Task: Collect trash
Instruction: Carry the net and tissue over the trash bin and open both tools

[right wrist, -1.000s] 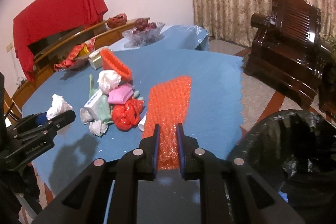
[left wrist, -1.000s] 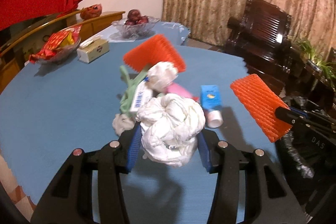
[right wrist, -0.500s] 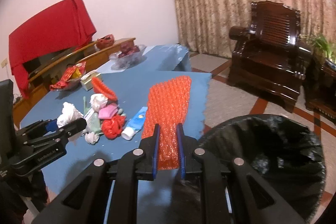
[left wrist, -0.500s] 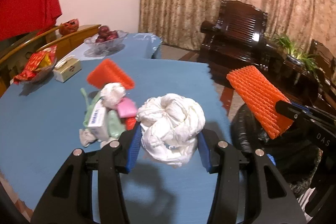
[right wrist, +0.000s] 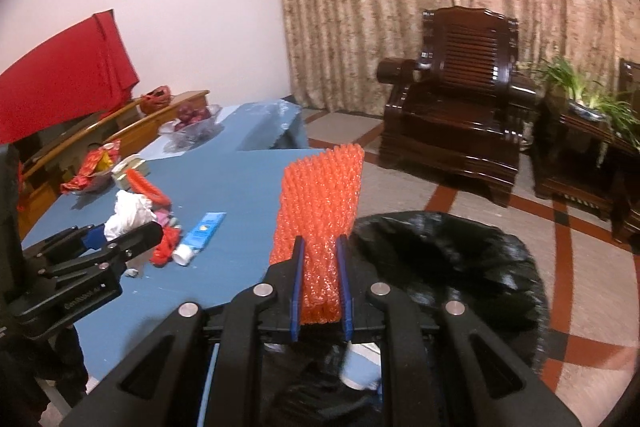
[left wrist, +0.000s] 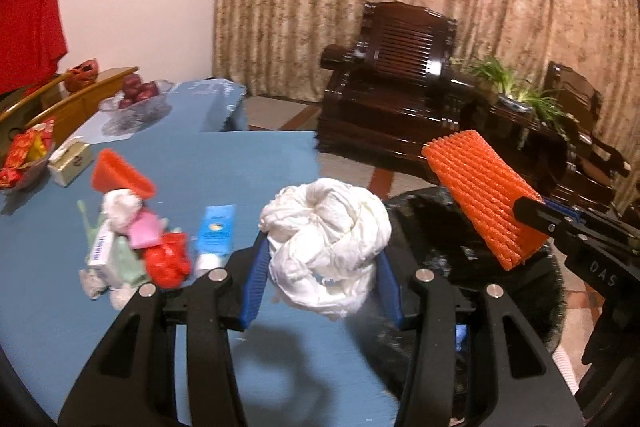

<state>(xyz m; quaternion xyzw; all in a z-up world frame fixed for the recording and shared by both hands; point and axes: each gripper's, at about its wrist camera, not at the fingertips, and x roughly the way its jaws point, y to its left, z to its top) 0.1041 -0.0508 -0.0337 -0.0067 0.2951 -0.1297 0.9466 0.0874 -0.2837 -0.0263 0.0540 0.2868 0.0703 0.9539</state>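
Observation:
My left gripper (left wrist: 320,251) is shut on a crumpled white paper wad (left wrist: 326,227), held at the blue table's right edge beside the black trash bag (left wrist: 460,255). My right gripper (right wrist: 321,243) is shut on an orange foam net sleeve (right wrist: 320,199), held over the rim of the black trash bag (right wrist: 448,267). The sleeve also shows in the left wrist view (left wrist: 484,203). On the table lies a trash pile: another orange foam sleeve (left wrist: 120,177), a white wad (left wrist: 120,207), pink wrapper (left wrist: 144,231), red bag (left wrist: 168,259), and a blue tube (left wrist: 214,235).
A tissue box (left wrist: 68,161), snack dish (left wrist: 24,155) and fruit bowl (left wrist: 136,99) stand at the table's far left. A dark wooden armchair (right wrist: 460,99) and a plant stand (right wrist: 580,131) are across the tiled floor. The curtain fills the back wall.
Both grippers have swung right, from over the table toward the black trash bag, each still holding its item. The bag now fills the lower right of both views.

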